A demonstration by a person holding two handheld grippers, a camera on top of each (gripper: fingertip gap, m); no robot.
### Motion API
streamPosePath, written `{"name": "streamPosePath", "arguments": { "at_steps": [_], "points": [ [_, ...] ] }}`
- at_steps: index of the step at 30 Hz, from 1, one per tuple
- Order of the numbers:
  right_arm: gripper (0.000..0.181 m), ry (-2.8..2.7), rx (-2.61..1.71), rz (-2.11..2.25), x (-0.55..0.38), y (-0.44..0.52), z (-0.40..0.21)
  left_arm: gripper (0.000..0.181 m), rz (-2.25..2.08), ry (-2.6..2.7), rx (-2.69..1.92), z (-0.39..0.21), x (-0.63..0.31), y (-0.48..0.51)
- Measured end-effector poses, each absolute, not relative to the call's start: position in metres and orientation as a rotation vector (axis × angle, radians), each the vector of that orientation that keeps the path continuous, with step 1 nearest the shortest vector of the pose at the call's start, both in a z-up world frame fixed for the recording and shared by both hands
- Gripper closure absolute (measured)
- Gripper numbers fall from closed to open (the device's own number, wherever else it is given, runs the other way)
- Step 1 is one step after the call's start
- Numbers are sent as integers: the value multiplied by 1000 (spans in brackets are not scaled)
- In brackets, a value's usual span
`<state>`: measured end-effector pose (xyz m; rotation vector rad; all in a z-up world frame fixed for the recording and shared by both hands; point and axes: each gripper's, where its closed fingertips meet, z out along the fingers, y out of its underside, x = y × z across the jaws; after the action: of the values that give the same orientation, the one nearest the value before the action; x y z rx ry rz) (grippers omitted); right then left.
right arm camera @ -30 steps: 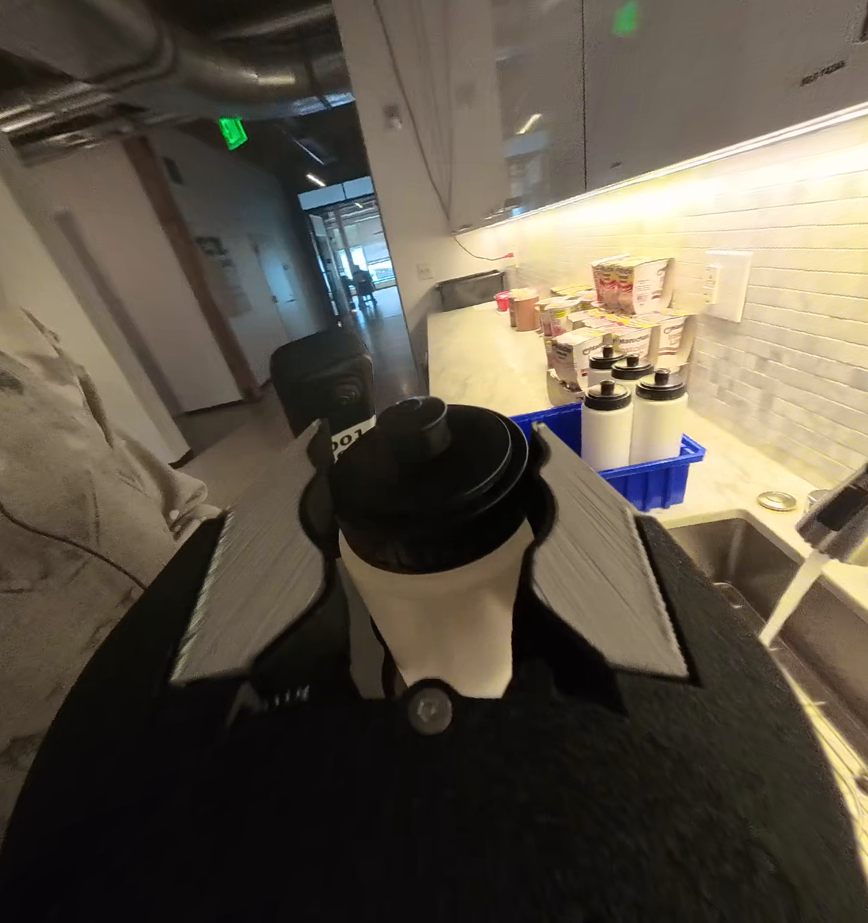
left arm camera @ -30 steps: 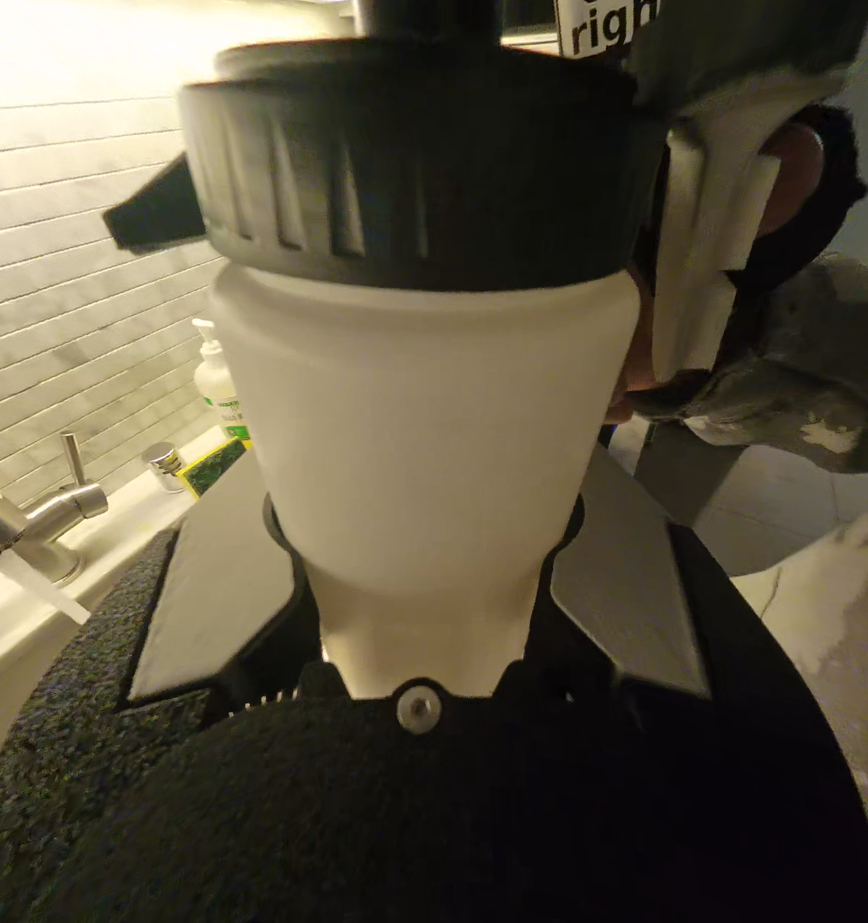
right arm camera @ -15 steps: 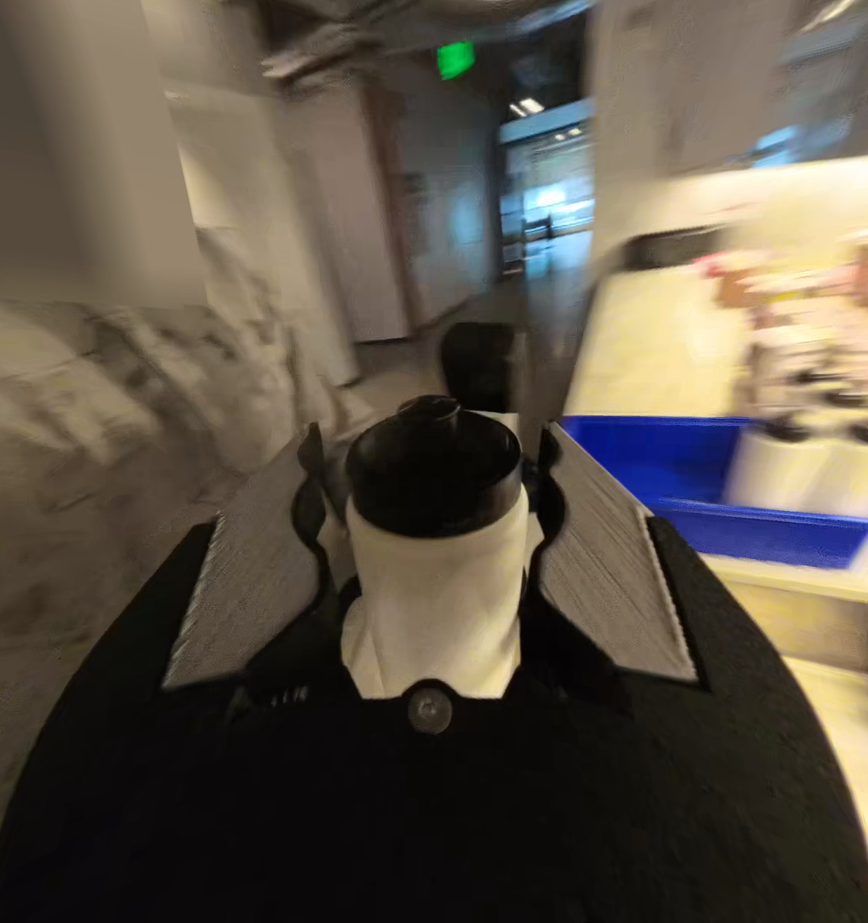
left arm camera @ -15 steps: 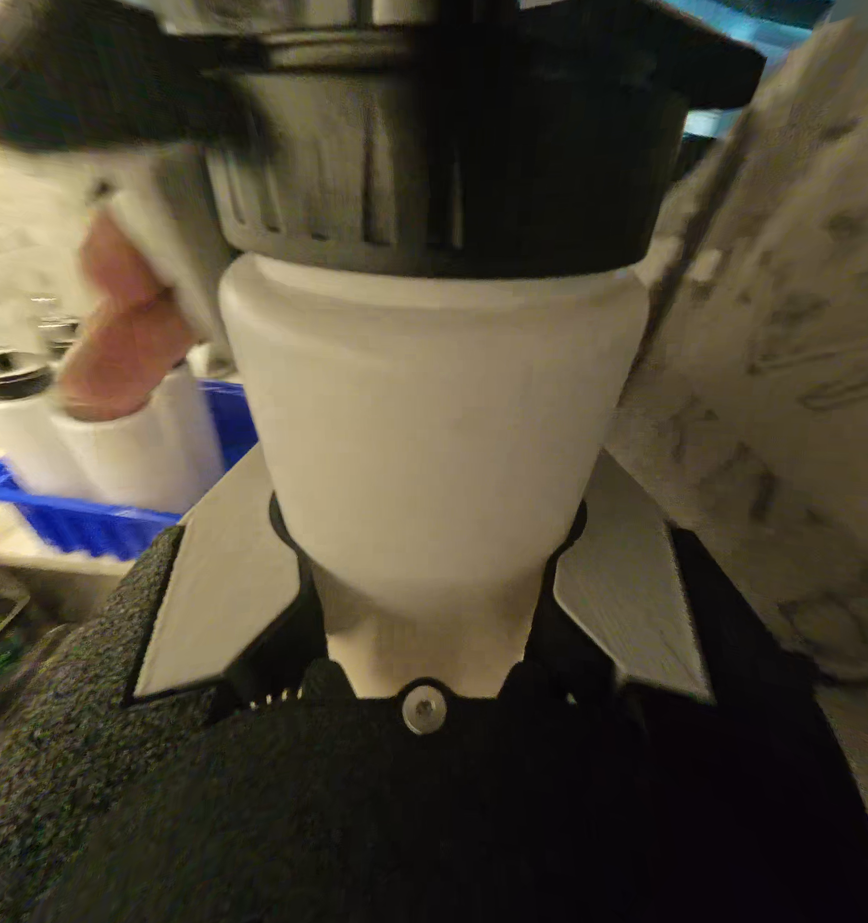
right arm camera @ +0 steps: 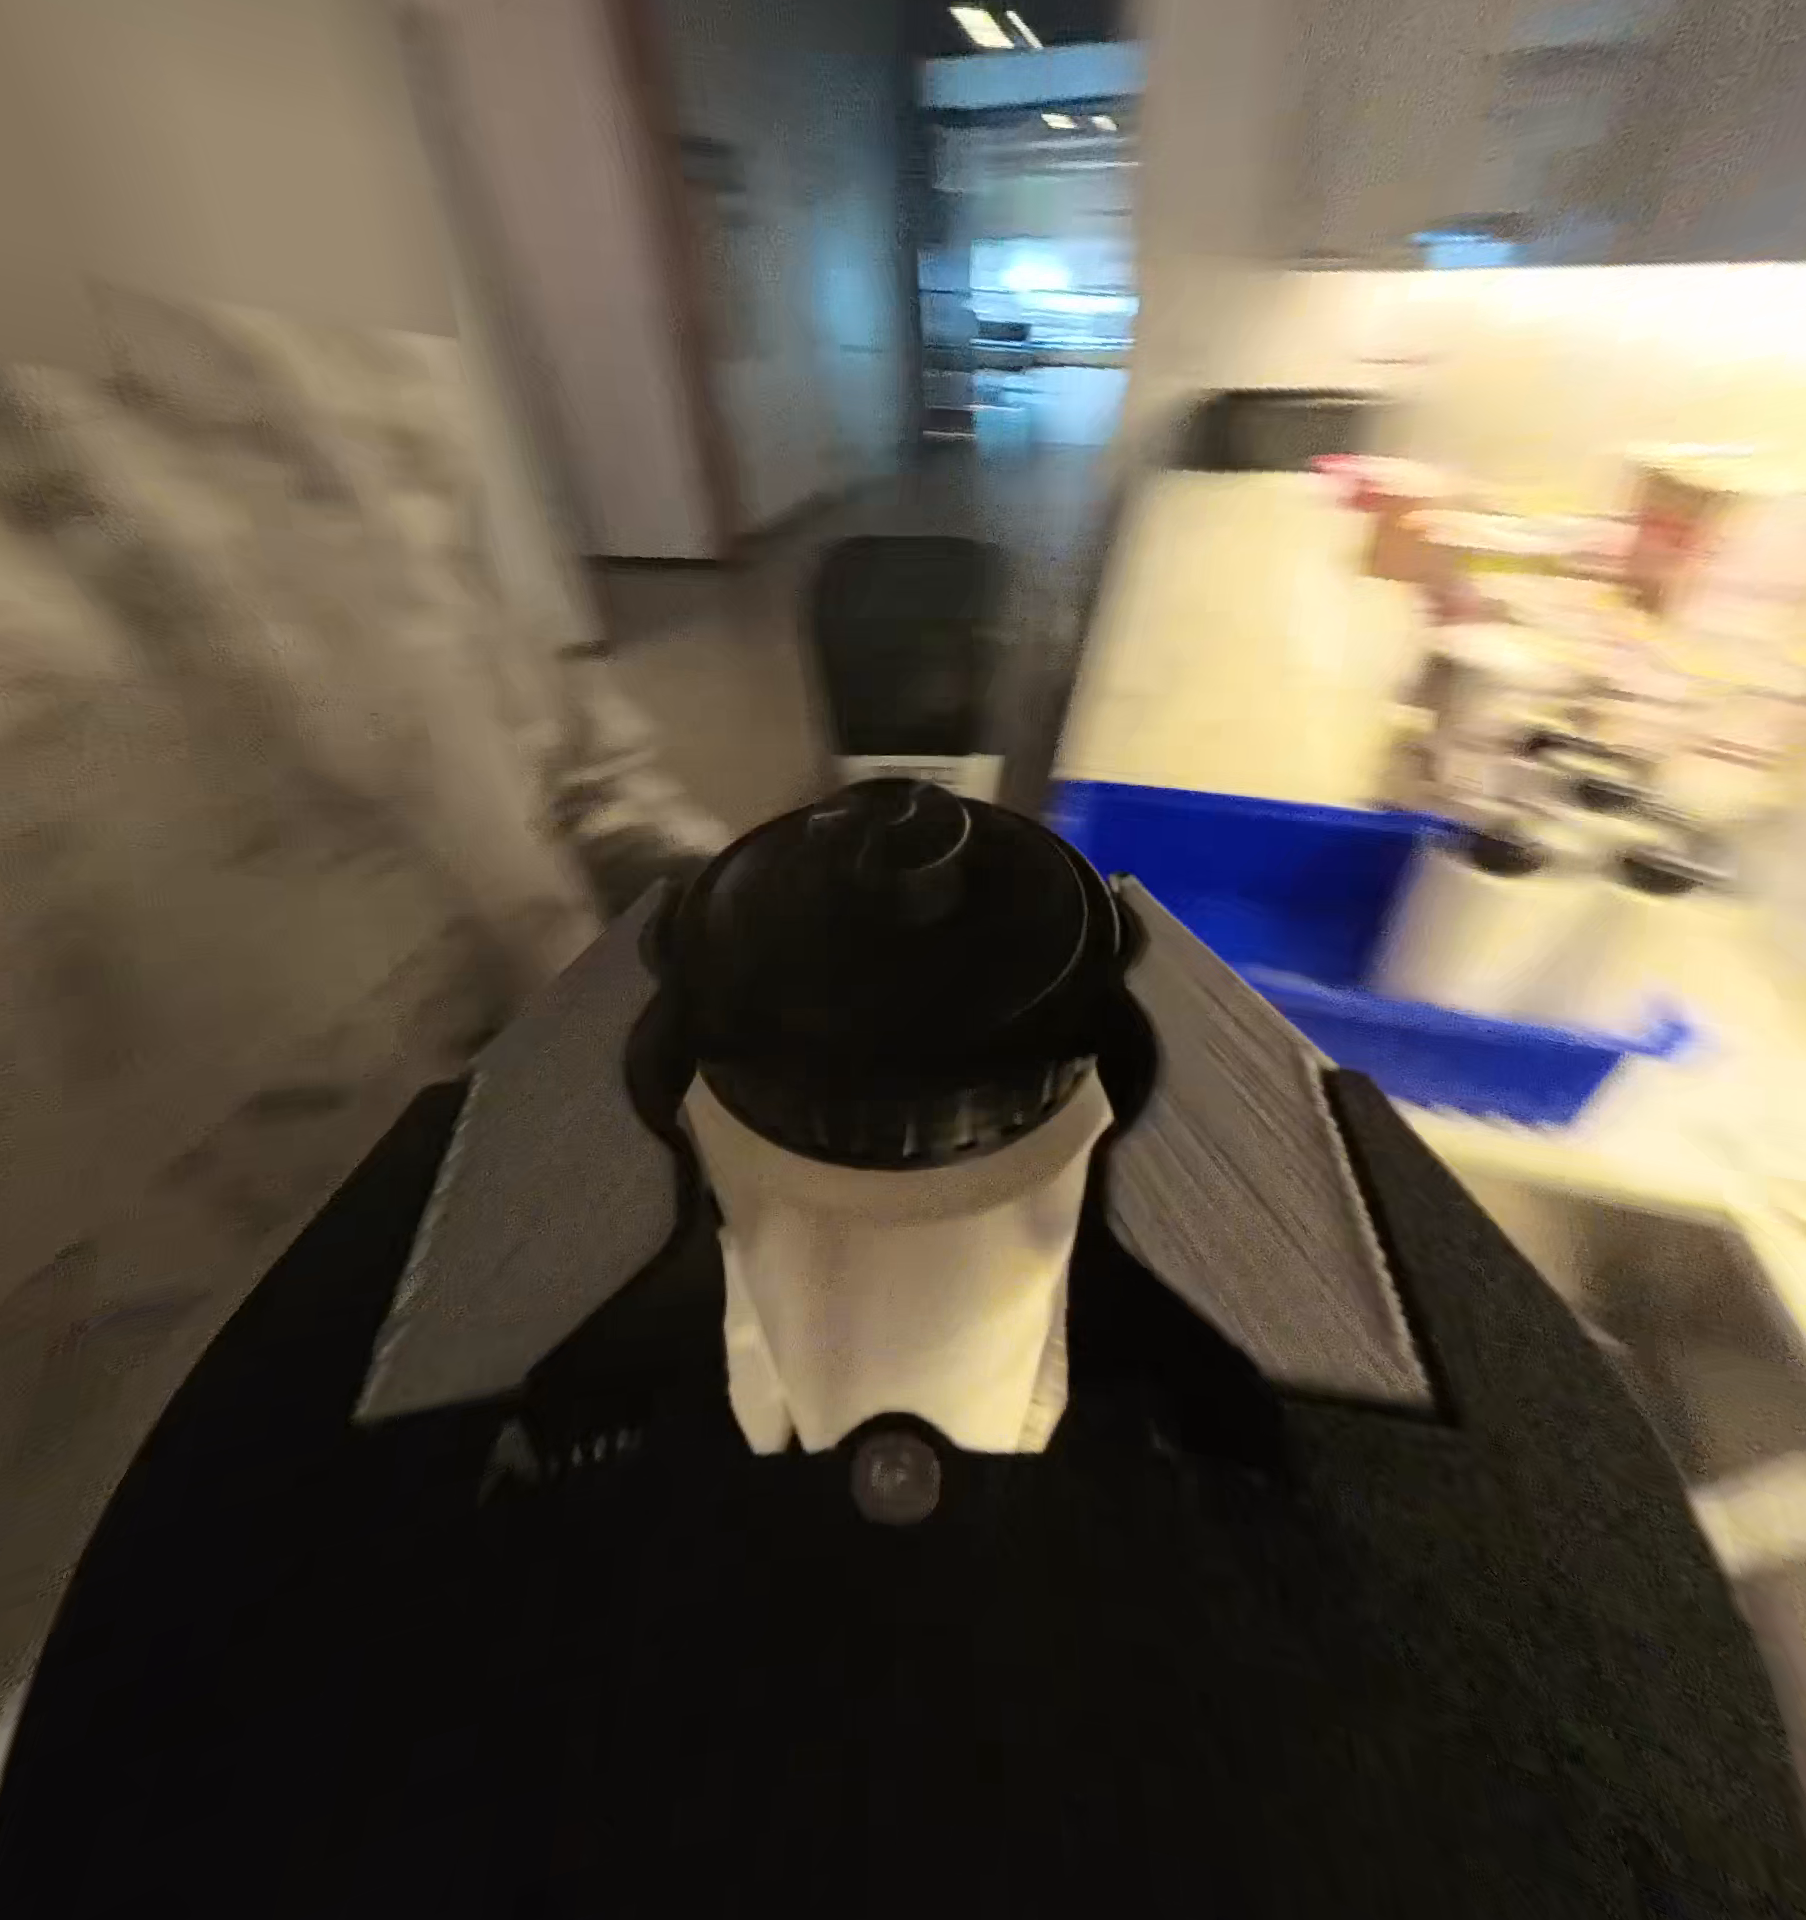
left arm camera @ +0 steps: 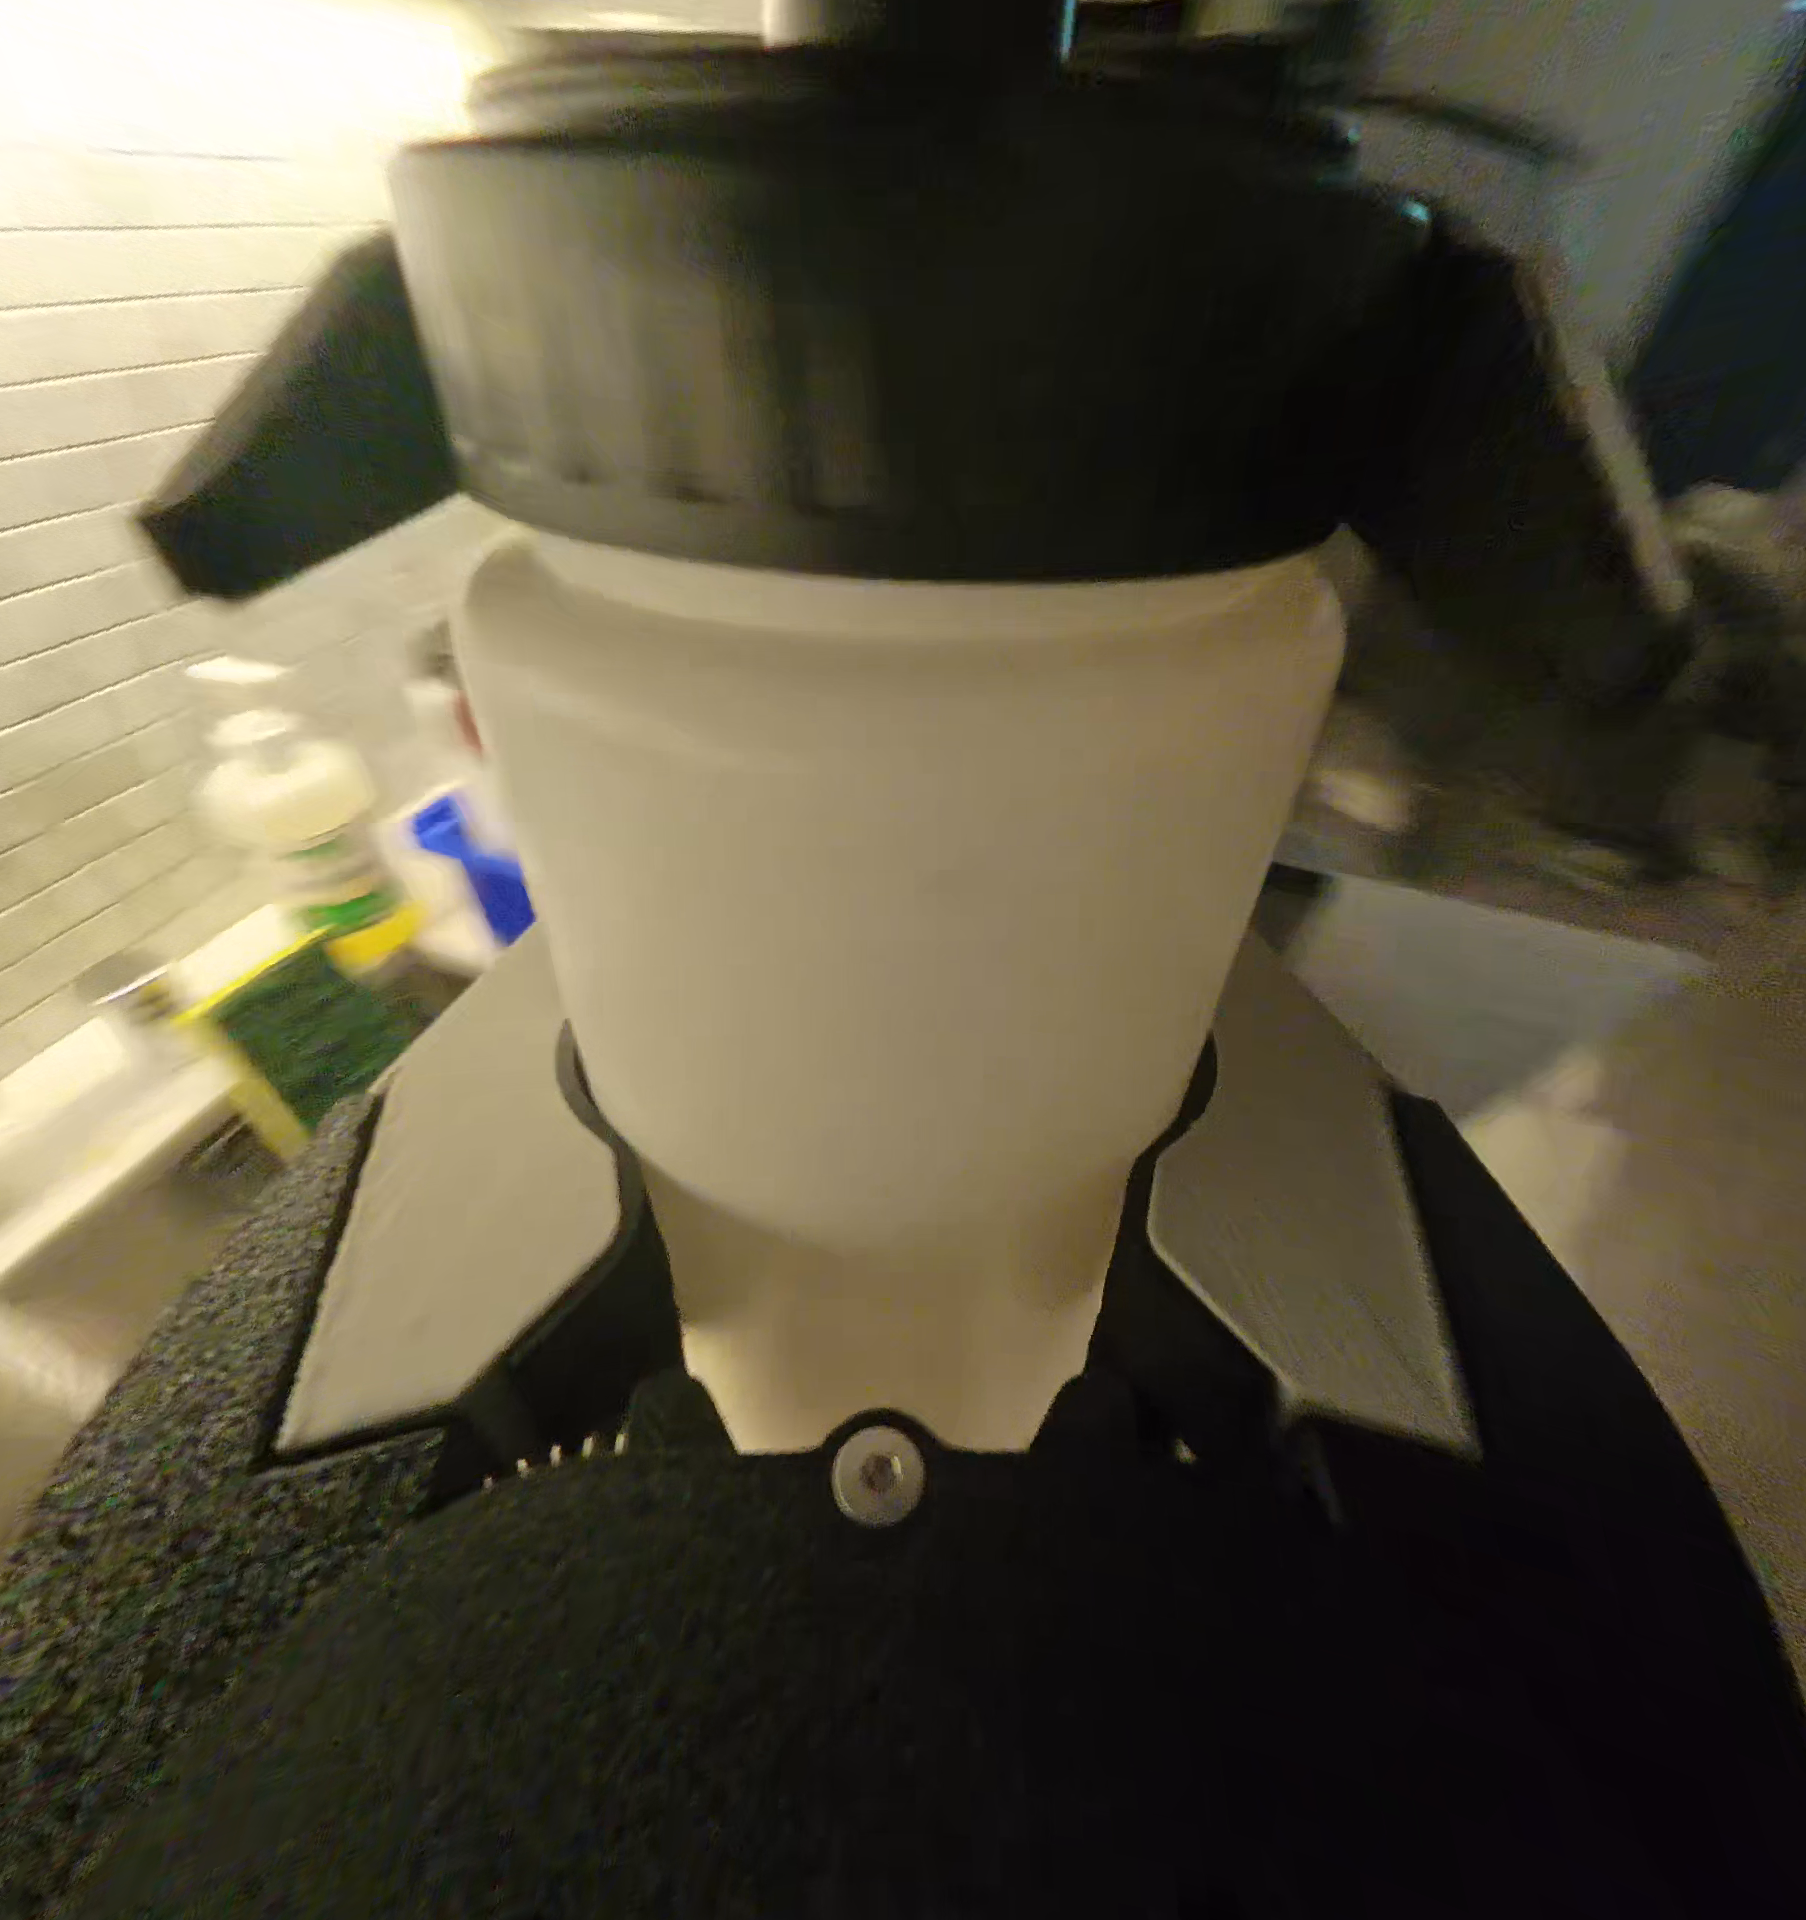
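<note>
A white bottle [left arm camera: 899, 883] with a ribbed black cap [left arm camera: 878, 343] fills the left wrist view. My left gripper [left arm camera: 888, 1039] is shut on the bottle's white body. The right gripper's black fingers [left arm camera: 296, 447] clasp the cap from both sides. In the right wrist view my right gripper [right arm camera: 894, 935] is shut on the black cap [right arm camera: 894, 966], with the white body [right arm camera: 899, 1278] below it. The left gripper's black housing [right arm camera: 904, 644] shows beyond the cap. Both views are motion-blurred.
A blue bin [right arm camera: 1346, 987] with white black-capped bottles [right arm camera: 1501, 935] stands on the pale counter at right. In the left wrist view, a soap bottle [left arm camera: 286, 790] and a green-yellow sponge [left arm camera: 296, 1029] sit by the tiled wall [left arm camera: 99, 520]. A person's grey clothing [left arm camera: 1709, 675] is at right.
Both grippers keep their hold on the bottle and cap. The pair has swung about: the left view faced the blue bin half a second ago and now faces the tiled wall again.
</note>
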<state>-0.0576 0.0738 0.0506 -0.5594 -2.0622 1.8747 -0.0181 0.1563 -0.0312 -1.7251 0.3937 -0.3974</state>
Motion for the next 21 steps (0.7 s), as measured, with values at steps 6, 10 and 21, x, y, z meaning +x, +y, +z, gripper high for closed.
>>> {"name": "streamPosePath", "arguments": {
  "at_steps": [6,10,21],
  "points": [
    [90,-2051,-695,1938,-97,63,66,76,-493,387,-1695,-19,-43,132],
    [84,-1574,-1064,1588,-141,72,64,76,-241,208,-1738,-24,-108,128],
    [104,-2218,-464,1942,-134,-9,65,77,-572,633,-1599,-13,-83,60]
  ]
}}
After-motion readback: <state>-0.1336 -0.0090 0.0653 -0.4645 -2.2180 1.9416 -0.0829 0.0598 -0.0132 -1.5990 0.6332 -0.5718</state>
